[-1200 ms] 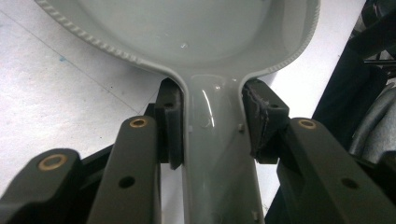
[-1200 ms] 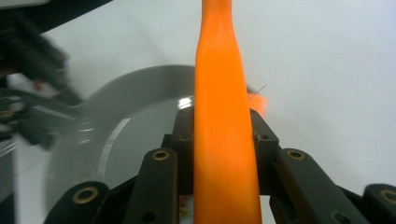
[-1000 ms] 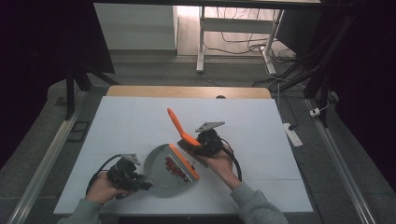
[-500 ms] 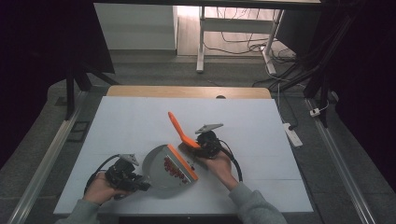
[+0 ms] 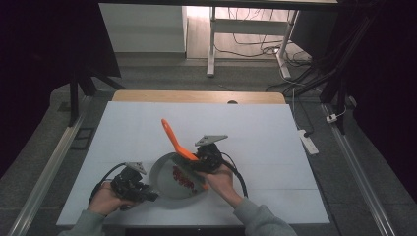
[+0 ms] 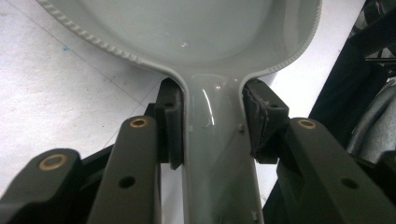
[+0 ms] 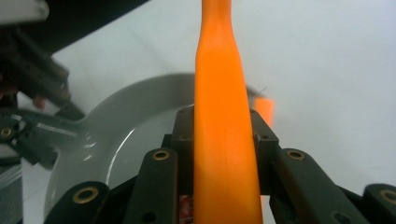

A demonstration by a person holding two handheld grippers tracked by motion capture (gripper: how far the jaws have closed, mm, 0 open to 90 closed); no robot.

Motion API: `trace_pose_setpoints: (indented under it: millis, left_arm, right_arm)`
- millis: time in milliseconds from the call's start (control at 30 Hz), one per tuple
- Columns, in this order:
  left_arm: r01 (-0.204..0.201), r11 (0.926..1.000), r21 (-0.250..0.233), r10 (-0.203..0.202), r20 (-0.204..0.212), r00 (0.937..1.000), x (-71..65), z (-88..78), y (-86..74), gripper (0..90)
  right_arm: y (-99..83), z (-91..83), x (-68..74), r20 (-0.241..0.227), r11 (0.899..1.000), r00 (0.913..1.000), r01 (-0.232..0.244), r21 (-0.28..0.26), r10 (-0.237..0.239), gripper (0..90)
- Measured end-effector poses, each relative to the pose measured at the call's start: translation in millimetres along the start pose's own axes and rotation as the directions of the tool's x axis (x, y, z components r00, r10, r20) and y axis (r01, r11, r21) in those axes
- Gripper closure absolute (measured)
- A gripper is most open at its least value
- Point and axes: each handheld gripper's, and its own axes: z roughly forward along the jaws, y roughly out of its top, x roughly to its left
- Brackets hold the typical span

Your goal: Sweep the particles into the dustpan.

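Orange spatula (image 7: 224, 140) clamped in right hand-held gripper (image 5: 204, 164), handle tip now pointing nearer 11 o'clock over the pan than a second back; judged stirring. Left hand-held gripper (image 5: 140, 189) closed on pan (image 5: 164, 177) handle at 9 o'clock, pan near front edge of white bench (image 5: 275, 137). Count: one pan, one spatula, one red food patch (image 5: 184, 178).

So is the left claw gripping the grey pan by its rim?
No, the left claw clamps the grey pan by its handle, below the rim.

Both grippers, left (image 5: 147, 192) and right (image 5: 194, 169), are clamped tight.
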Motion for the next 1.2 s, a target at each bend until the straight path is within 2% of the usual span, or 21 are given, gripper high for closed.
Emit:
trace_pose_setpoints:
  millis: [33, 67, 167, 267, 367, 500, 600, 700, 800, 867, 933, 1000, 1067, 1133, 1200]
  left_arm:
    - [-0.001, 1.0000, 0.000, 0.001, 0.000, 1.0000, 0.1, 0.0, 0.0, 61.4]
    - [0.000, 1.0000, 0.000, 0.000, 0.001, 1.0000, 0.2, 0.0, 0.0, 61.4]
    - [0.000, 1.0000, 0.000, 0.000, 0.001, 1.0000, 0.1, 0.0, 0.0, 61.4]
    - [0.001, 1.0000, 0.001, -0.001, 0.000, 1.0000, 0.1, 0.2, 0.2, 61.4]
    - [0.002, 1.0000, 0.001, -0.002, -0.001, 1.0000, 0.0, 0.4, 0.3, 61.4]
    - [0.002, 1.0000, 0.000, -0.002, -0.001, 1.0000, -0.1, 0.4, 0.3, 61.4]
    - [0.004, 1.0000, -0.001, -0.004, -0.001, 1.0000, -0.4, 0.9, 0.5, 61.4]
    - [0.004, 1.0000, -0.001, -0.004, -0.001, 1.0000, -0.3, 0.6, 0.4, 61.4]
    - [0.007, 1.0000, -0.001, -0.007, -0.003, 1.0000, -0.3, 1.0, 0.5, 61.4]
    - [0.003, 1.0000, -0.001, -0.003, -0.003, 1.0000, 0.1, 1.0, 0.1, 61.4]
    - [0.003, 1.0000, -0.001, -0.003, -0.001, 1.0000, 0.7, 1.4, -0.4, 61.4]
    - [0.007, 1.0000, -0.004, -0.007, 0.000, 1.0000, 0.9, 2.1, -0.7, 61.4]
    - [0.008, 1.0000, -0.004, -0.008, -0.001, 1.0000, 0.8, 2.1, -0.7, 61.4]
    - [0.008, 0.9999, -0.007, -0.008, -0.003, 1.0000, 0.1, 1.7, -1.0, 61.4]
    - [0.010, 0.9999, -0.009, -0.010, -0.008, 0.9999, -1.8, 0.1, -1.9, 61.4]
  right_arm:
    - [1.9, -7.5, -9.4, 0.035, 1.000, 0.9993, -0.008, -0.019, 0.008, 70.8]
    - [1.9, -7.5, -9.4, 0.035, 1.000, 0.9993, -0.008, -0.019, 0.008, 70.8]
    - [1.2, -14.2, -23.0, 0.114, 1.000, 0.9935, -0.001, -0.016, 0.003, 70.8]
    - [-3.7, -11.4, -34.2, 0.169, 1.000, 0.9855, 0.002, 0.021, -0.006, 70.8]
    - [-10.8, -1.1, -40.0, 0.187, 0.997, 0.9822, 0.000, 0.072, -0.013, 70.8]
    - [-11.5, 4.6, -34.3, 0.169, 0.997, 0.9854, 0.011, 0.075, -0.024, 70.8]
    - [-11.9, 9.0, -25.8, 0.115, 0.997, 0.9933, 0.003, 0.081, -0.012, 70.8]
    - [-12.0, 11.8, -15.2, 0.081, 0.998, 0.9967, -0.003, 0.070, -0.002, 70.8]
    - [-8.4, 12.2, -5.8, -0.012, 0.997, 0.9991, -0.040, 0.066, 0.041, 70.8]
    - [-5.8, 13.3, 2.9, -0.020, 0.998, 0.9998, 0.005, 0.066, -0.004, 70.8]
    - [-2.6, 10.7, 4.6, -0.031, 0.999, 0.9994, 0.018, 0.041, -0.016, 70.8]
    - [0.1, 5.0, 0.0, 0.006, 0.999, 0.9995, 0.030, 0.015, -0.030, 70.8]
    - [0.8, -1.4, -8.8, 0.071, 0.999, 0.9964, 0.045, 0.007, -0.045, 70.8]
    - [-0.9, -6.2, -18.7, 0.146, 0.999, 0.9878, 0.053, 0.012, -0.054, 70.8]
    - [-5.4, -7.1, -27.8, 0.200, 0.998, 0.9781, 0.051, 0.027, -0.056, 70.8]
